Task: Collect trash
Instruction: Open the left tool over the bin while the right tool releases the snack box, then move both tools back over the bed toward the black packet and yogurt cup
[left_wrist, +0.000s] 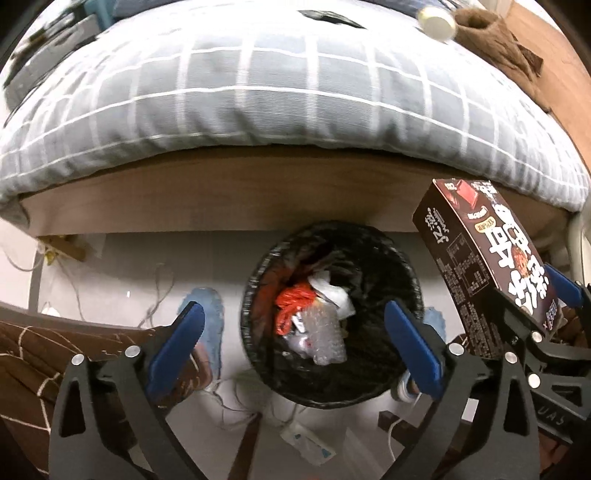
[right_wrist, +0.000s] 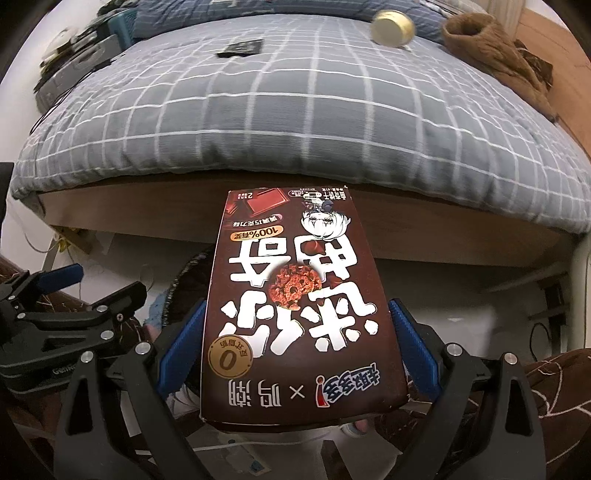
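A black-lined trash bin (left_wrist: 255, 280) stands on the floor against the bed frame, holding a red bag (left_wrist: 295, 304), white wrappers and a crumpled clear bottle (left_wrist: 327, 332). My left gripper (left_wrist: 301, 347) hangs above it, open wide, with nothing between its blue pads. My right gripper (right_wrist: 297, 343) is shut on a brown cookie box (right_wrist: 295, 295), pads pressing on its two long sides. In the left wrist view that box (left_wrist: 484, 258) is tilted just right of the bin. The box hides most of the bin (right_wrist: 184, 280) in the right wrist view.
The bed's grey plaid quilt (right_wrist: 295, 110) carries a round gold-lidded tin (right_wrist: 393, 27), a black wrapper (right_wrist: 240, 48) and a brown garment (right_wrist: 491, 55). A person's blue slippers (left_wrist: 207, 314) flank the bin. Cables (left_wrist: 159, 291) and a small packet (left_wrist: 306, 443) lie on the floor.
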